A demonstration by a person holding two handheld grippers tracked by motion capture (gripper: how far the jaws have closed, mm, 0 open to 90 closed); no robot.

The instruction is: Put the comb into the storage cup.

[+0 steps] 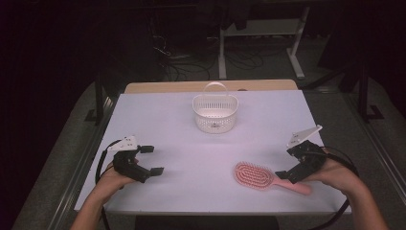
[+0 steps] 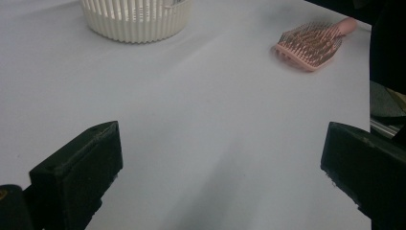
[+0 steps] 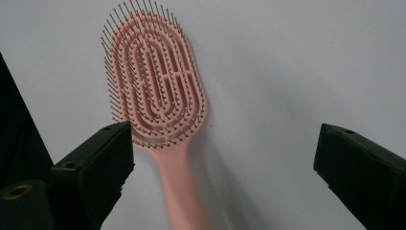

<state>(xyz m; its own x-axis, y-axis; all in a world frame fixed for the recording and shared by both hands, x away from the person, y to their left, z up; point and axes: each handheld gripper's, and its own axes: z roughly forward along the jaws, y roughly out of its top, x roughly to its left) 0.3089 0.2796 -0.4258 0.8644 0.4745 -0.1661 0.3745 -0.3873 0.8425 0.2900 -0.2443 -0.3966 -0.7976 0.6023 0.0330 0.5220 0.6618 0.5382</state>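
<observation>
Hairbrush [image 1: 261,176]: pink, lying flat on the white counter [image 1: 201,158], bristles up. Taking the white slotted basket [image 1: 215,112] as the reference, the hairbrush sits on the near side of it and off to the right, well apart from it, close to the counter's near edge. Its oval head points toward the basket's side of the counter; its handle runs away toward the near right corner.

Basket: upright at the far middle of the counter, hoop handle raised. Contents cannot be determined.

Right tool [image 1: 294,165]: held in the person's right hand [image 1: 337,172], to the near right of the basket, positioned over the hairbrush handle. Jaws stand wide apart, holding nothing. In the right gripper view the hairbrush [image 3: 155,91] lies between the jaws, nearer the jaw at that view's left, with the handle running down to the bottom edge. Contact between tool and handle cannot be confirmed.

Left tool [image 1: 151,159]: held in the person's left hand [image 1: 112,179], to the near left of the basket, well apart from the hairbrush. Jaws wide apart and empty, with bare counter between them. In the left gripper view the basket [image 2: 136,19] and hairbrush [image 2: 313,45] both lie farther off.
</observation>
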